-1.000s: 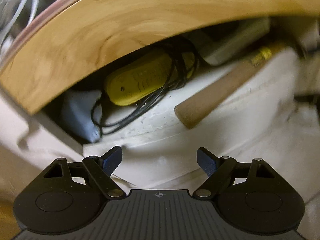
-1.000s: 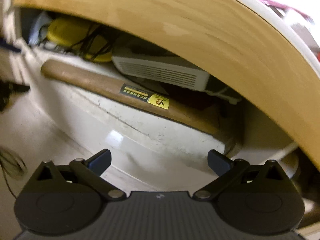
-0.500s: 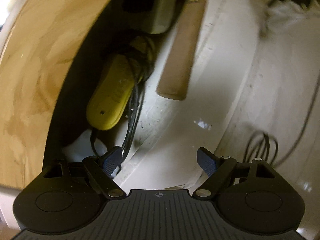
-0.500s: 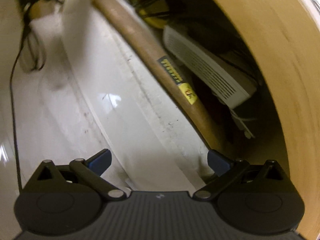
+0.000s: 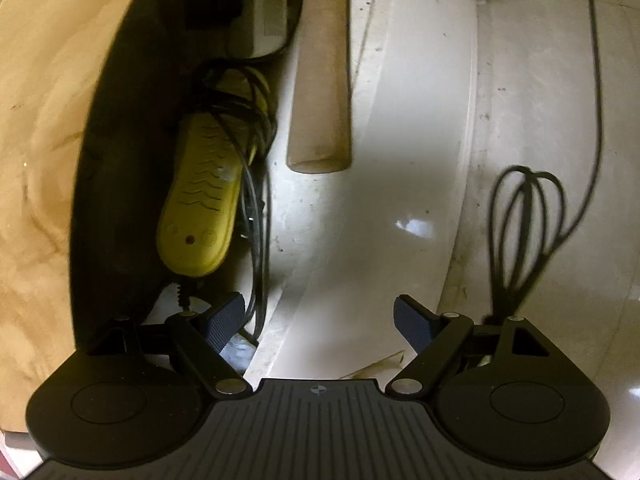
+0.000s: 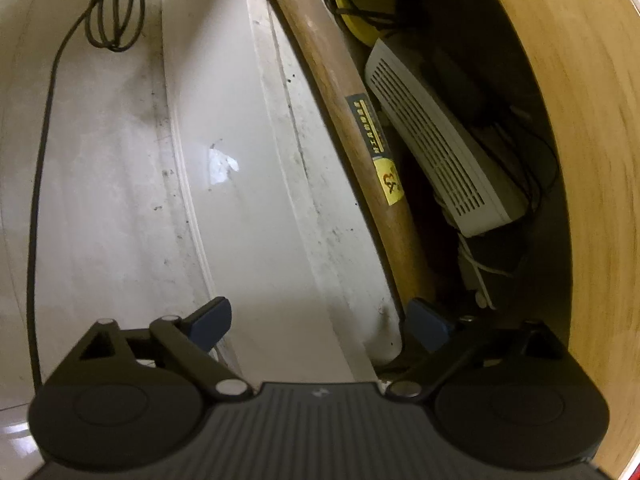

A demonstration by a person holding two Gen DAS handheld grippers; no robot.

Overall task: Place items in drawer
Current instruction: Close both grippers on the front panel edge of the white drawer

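Observation:
The open white drawer [image 5: 340, 240] sits under a wooden tabletop [image 5: 40, 160]. Inside lie a yellow device [image 5: 200, 200] wrapped in black cable, a wooden hammer handle [image 5: 322, 80] and a white vented box [image 6: 436, 140]. The handle [image 6: 360, 128] carries a yellow label in the right wrist view, where the drawer front [image 6: 248, 168] and the tabletop [image 6: 592, 160] also show. My left gripper [image 5: 319, 320] is open and empty over the drawer's front edge, near the yellow device. My right gripper [image 6: 320, 324] is open and empty over the drawer front, its right finger by the handle's far end.
A black cable with a coiled loop [image 5: 524, 232] lies on the white floor in front of the drawer; it also shows in the right wrist view [image 6: 116, 12]. White cords [image 6: 476, 276] lie in the drawer beside the vented box.
Both views have rolled about a quarter turn, so the drawer now runs top to bottom. Both grippers stay open and empty; the floor cable has come into view.

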